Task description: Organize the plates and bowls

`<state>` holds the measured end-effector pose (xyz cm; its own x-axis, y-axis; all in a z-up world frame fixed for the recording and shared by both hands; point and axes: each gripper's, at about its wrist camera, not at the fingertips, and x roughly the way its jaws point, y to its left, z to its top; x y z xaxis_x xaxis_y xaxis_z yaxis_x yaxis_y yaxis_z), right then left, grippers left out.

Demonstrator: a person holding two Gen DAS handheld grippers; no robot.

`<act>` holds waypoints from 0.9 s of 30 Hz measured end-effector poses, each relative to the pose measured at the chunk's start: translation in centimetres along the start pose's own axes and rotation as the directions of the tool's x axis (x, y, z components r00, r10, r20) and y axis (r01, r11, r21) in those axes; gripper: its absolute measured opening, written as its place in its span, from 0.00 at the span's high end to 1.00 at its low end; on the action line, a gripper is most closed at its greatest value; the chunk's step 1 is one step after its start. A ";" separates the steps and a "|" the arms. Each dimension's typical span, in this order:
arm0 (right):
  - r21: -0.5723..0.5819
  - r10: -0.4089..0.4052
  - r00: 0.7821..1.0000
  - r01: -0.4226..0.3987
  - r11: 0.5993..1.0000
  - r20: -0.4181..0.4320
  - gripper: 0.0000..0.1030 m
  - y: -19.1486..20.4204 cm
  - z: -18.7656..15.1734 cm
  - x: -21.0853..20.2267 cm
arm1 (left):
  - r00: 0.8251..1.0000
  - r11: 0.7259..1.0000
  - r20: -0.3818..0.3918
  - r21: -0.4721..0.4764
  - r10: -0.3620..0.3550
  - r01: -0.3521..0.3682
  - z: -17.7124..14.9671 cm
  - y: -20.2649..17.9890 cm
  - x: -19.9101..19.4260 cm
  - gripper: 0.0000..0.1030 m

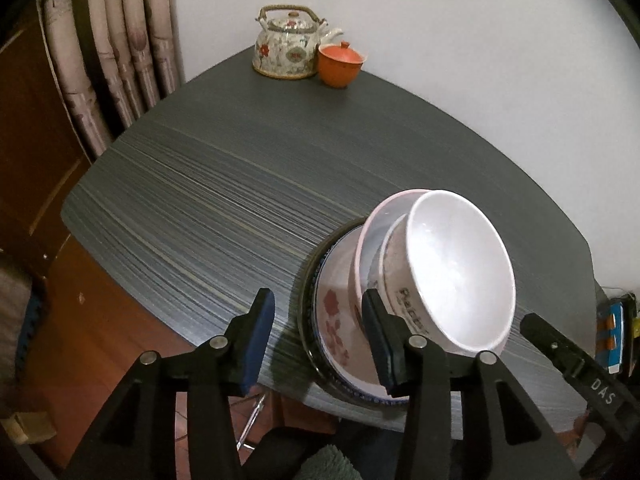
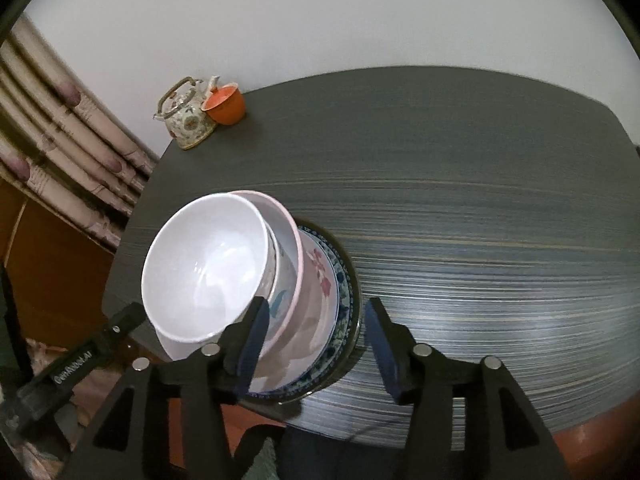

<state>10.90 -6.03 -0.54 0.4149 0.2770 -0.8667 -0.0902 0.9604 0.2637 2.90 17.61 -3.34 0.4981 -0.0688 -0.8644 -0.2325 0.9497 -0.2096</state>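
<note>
Stacked at the near table [image 1: 200, 208] edge, lower right of the left wrist view: white bowl [image 1: 460, 268] nested in a pink-rimmed bowl [image 1: 370, 236], on a flowered plate [image 1: 332, 320] over a blue-patterned plate [image 2: 340, 280]. Left gripper [image 1: 320, 340] partly open, holding nothing, one pad in front of the stack's side. Right gripper [image 2: 316, 340] likewise partly open and empty, straddling the plates' rim at lower centre. Far back, upper centre: floral teapot [image 1: 286, 46] beside an orange lidded cup [image 1: 340, 65]
</note>
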 end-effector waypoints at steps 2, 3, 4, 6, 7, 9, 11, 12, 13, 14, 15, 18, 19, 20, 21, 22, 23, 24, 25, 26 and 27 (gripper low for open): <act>-0.016 -0.006 1.000 0.006 1.000 0.009 0.44 0.2 -0.6 -0.2 | 0.999 1.000 0.028 0.009 0.023 -0.023 -0.5 -0.1 -0.9 0.57; -0.023 -0.007 1.000 0.007 1.000 0.010 0.44 0.3 -0.9 -0.3 | 0.999 0.999 0.040 0.015 0.031 -0.031 -0.7 -0.2 -1.2 0.56; -0.028 -0.007 1.000 0.007 1.000 0.008 0.42 0.3 -1.2 -0.4 | 0.998 0.999 0.052 0.021 0.035 -0.036 -0.9 -0.4 -1.4 0.55; -0.027 -0.004 1.000 0.004 1.000 0.004 0.41 0.3 -1.8 -0.6 | 0.996 0.998 0.073 0.037 0.044 -0.047 -1.5 -0.9 -2.1 0.52; -0.029 0.000 1.000 0.000 1.000 0.001 0.39 0.5 -2.0 -0.5 | 0.996 0.998 0.081 0.048 0.048 -0.052 -1.9 -1.3 -2.4 0.50; -0.040 -0.008 1.000 0.007 0.999 -0.011 0.37 0.5 -2.8 -0.5 | 0.994 0.996 0.093 0.072 0.050 -0.056 -2.6 -2.0 -2.8 0.49; -0.039 -0.011 1.000 0.011 0.999 -0.021 0.37 0.4 -3.7 -0.6 | 0.994 0.993 0.101 0.099 0.049 -0.059 -3.3 -2.9 -3.1 0.46; -0.040 -0.015 1.000 0.014 0.999 -0.021 0.37 0.3 -4.1 -0.6 | 0.994 0.992 0.102 0.107 0.049 -0.060 -3.5 -3.2 -3.1 0.45; -0.042 -0.020 1.000 0.019 0.999 -0.019 0.36 0.3 -4.3 -0.6 | 0.993 0.991 0.106 0.115 0.048 -0.060 -3.6 -3.6 -3.0 0.42; -0.046 -0.026 1.000 0.025 0.999 -0.018 0.35 0.2 -4.6 -0.6 | 0.992 0.990 0.112 0.125 0.050 -0.064 -3.9 -3.9 -3.1 0.40; -0.044 -0.032 0.999 0.031 0.999 -0.015 0.34 0.0 -4.9 -0.6 | 0.991 0.988 0.119 0.134 0.058 -0.074 -4.1 -4.2 -3.2 0.40; -0.028 -0.044 0.999 0.044 0.999 -0.010 0.26 -0.6 -5.7 -0.7 | 0.986 0.982 0.143 0.156 0.085 -0.107 -4.6 -5.0 -3.2 0.37; -0.029 -0.054 0.999 0.054 0.998 -0.006 0.25 -0.6 -5.9 -0.7 | 0.985 0.980 0.146 0.164 0.087 -0.111 -4.8 -5.3 -3.2 0.35; -0.030 -0.061 0.998 0.061 0.998 -0.003 0.25 -0.7 -6.1 -0.8 | 0.986 0.980 0.145 0.168 0.087 -0.111 -5.0 -5.5 -3.1 0.34; -0.034 -0.068 0.998 0.068 0.997 0.003 0.25 -0.6 -6.2 -0.8 | 0.985 0.979 0.145 0.171 0.088 -0.113 -5.1 -5.6 -3.1 0.34; -0.041 -0.070 0.998 0.070 0.997 0.005 0.25 -0.4 -6.3 -0.7 | 0.985 0.977 0.148 0.176 0.091 -0.117 -5.3 -5.8 -3.1 0.34; -0.044 -0.073 0.997 0.073 0.996 0.006 0.25 -0.3 -6.3 -0.7 | 0.984 0.976 0.150 0.182 0.093 -0.120 -5.5 -6.0 -3.0 0.33; -0.048 -0.075 0.997 0.075 0.996 0.006 0.24 -0.2 -6.4 -0.7 | 0.985 0.976 0.147 0.186 0.090 -0.117 -5.6 -6.1 -3.0 0.32; -0.053 -0.072 0.997 0.073 0.996 0.008 0.24 -0.1 -6.5 -0.7 | 0.985 0.975 0.145 0.188 0.089 -0.116 -5.6 -6.2 -2.9 0.31; -0.062 -0.069 0.998 0.070 0.996 0.012 0.24 0.1 -6.6 -0.7 | 0.985 0.975 0.145 0.190 0.088 -0.115 -5.7 -6.3 -2.9 0.30; -0.068 -0.070 0.997 0.071 0.995 0.014 0.23 0.3 -6.7 -0.8 | 0.986 0.975 0.146 0.192 0.086 -0.113 -5.7 -6.4 -2.9 0.30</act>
<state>4.48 -5.78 -2.65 0.4325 0.2084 -0.8772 -0.1220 0.9775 0.1721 -1.85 9.95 -2.12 0.5927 0.0580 -0.8034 -0.1225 0.9923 -0.0187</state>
